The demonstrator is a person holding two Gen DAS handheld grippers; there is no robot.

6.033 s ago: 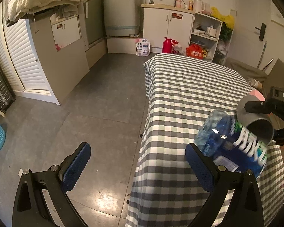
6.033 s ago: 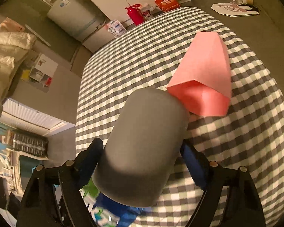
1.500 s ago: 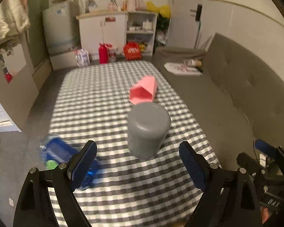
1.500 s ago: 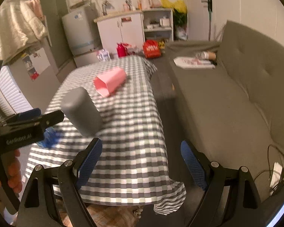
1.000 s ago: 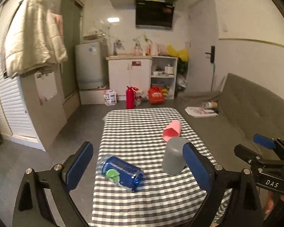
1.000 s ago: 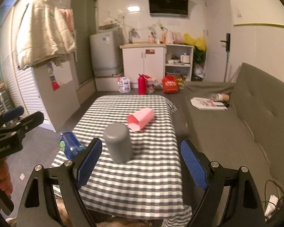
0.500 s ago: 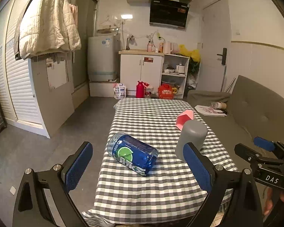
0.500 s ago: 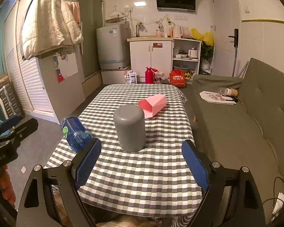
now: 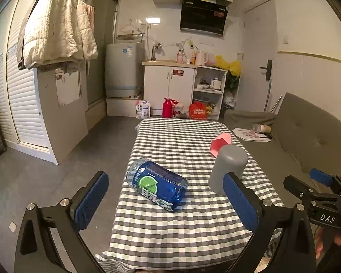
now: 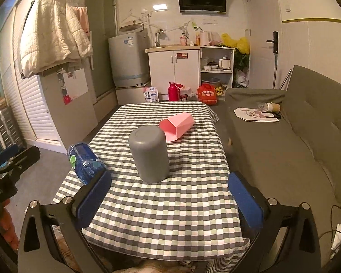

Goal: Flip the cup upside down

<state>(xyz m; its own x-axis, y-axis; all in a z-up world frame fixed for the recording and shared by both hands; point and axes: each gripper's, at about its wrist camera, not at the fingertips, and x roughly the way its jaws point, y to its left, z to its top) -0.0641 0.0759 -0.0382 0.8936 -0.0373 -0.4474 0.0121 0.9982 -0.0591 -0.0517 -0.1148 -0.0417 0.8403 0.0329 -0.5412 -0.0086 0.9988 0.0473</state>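
The grey cup point(image 10: 150, 154) stands upside down, closed base up, on the checked tablecloth point(image 10: 170, 207). It also shows in the left wrist view point(image 9: 228, 166) at the table's right side. My right gripper point(image 10: 168, 202) is open and empty, held back over the near table edge, well short of the cup. My left gripper point(image 9: 166, 201) is open and empty, near the table's front edge. Neither touches the cup.
A blue plastic bottle point(image 9: 158, 185) lies on its side left of the cup point(image 10: 85, 162). A pink paper carton point(image 10: 176, 126) lies on its side just behind the cup. A grey sofa point(image 10: 295, 141) runs along the right. Cabinets and a washing machine point(image 10: 129, 60) stand at the far wall.
Both grippers have drawn back from the table and levelled out. The cup stays upside down where it stood, and the bottle and carton have not moved.
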